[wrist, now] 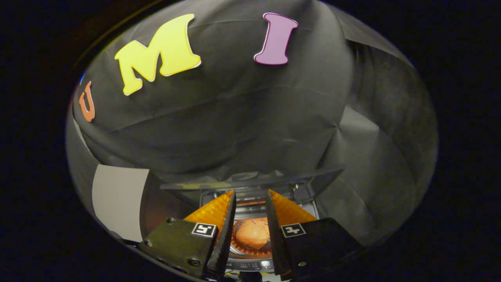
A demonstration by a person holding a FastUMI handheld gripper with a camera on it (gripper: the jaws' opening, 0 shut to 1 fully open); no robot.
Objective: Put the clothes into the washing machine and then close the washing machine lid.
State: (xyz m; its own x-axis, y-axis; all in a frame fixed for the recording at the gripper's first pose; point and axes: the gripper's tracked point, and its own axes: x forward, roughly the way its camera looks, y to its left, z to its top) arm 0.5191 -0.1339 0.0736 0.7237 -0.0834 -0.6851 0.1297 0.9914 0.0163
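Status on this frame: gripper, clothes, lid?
Gripper open, holding nothing. Orange clothes in washing machine drum, seen between fingers. Lid up. Nothing in the way.

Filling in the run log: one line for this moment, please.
gripper: jaws open, empty | clothes: orange, inside washing machine drum, seen between jaws | lid: raised, not yet closed

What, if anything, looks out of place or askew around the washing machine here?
Nothing stands out. The washing machine has its lid raised, an orange garment bundled in the drum, seen between the fingers of the open gripper, which touch nothing.
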